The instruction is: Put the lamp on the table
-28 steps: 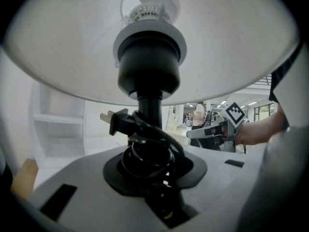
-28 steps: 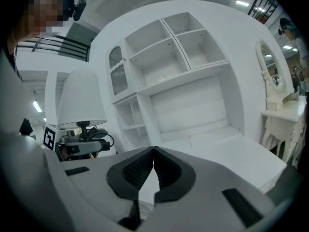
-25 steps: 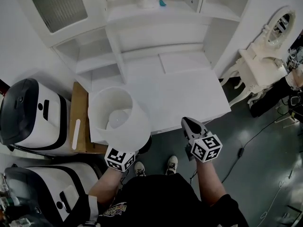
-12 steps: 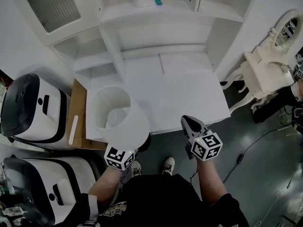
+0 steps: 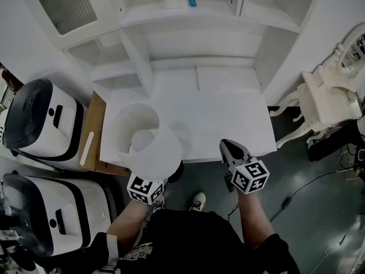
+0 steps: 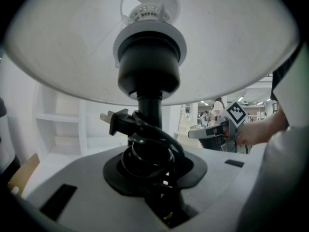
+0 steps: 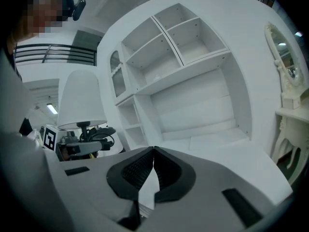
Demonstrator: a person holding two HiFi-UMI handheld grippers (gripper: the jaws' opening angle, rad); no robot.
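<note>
The left gripper had its jaws clamped on the black stem of the lamp, with the cord coiled just above them and the white shade overhead. The table lay ahead of the jaws. The lamp was not yet set down, so placing and releasing it apparently remained. The right gripper kept its jaws pressed together, empty. No brand or writing was legible.
</note>
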